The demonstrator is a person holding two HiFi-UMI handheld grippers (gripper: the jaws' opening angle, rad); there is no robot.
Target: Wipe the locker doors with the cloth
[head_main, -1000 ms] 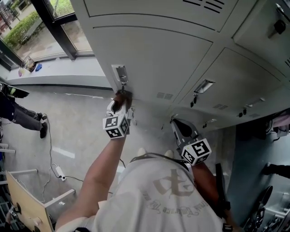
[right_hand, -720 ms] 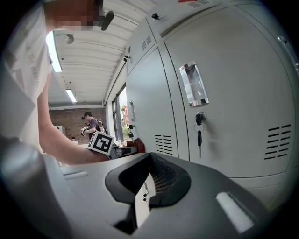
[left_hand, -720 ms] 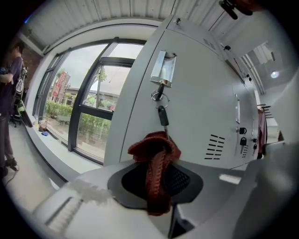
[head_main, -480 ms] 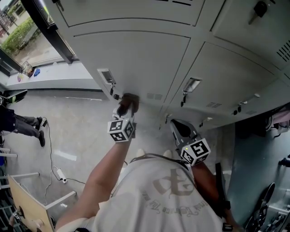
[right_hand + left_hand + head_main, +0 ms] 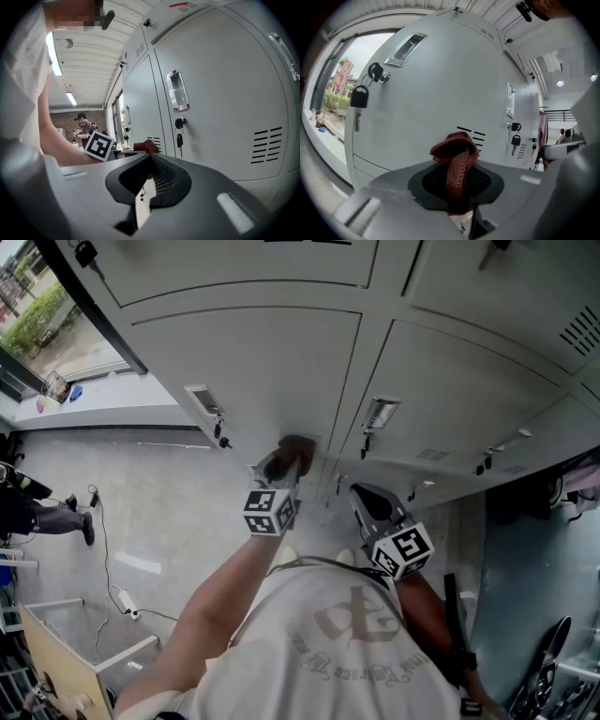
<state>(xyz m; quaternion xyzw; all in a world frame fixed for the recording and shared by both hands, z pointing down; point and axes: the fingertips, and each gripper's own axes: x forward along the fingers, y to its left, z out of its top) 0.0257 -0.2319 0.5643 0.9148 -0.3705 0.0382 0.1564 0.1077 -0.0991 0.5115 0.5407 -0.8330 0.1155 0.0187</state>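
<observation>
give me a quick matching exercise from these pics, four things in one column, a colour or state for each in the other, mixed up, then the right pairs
Things:
1. cloth
2. right gripper
3. key
4. left gripper

Colour or state:
A. shut, with nothing in it
B. hanging from a lock on a locker door
C. reddish-brown
D. shut on the cloth

Pairs: 1-C, 2-A, 3-B, 4-D
</observation>
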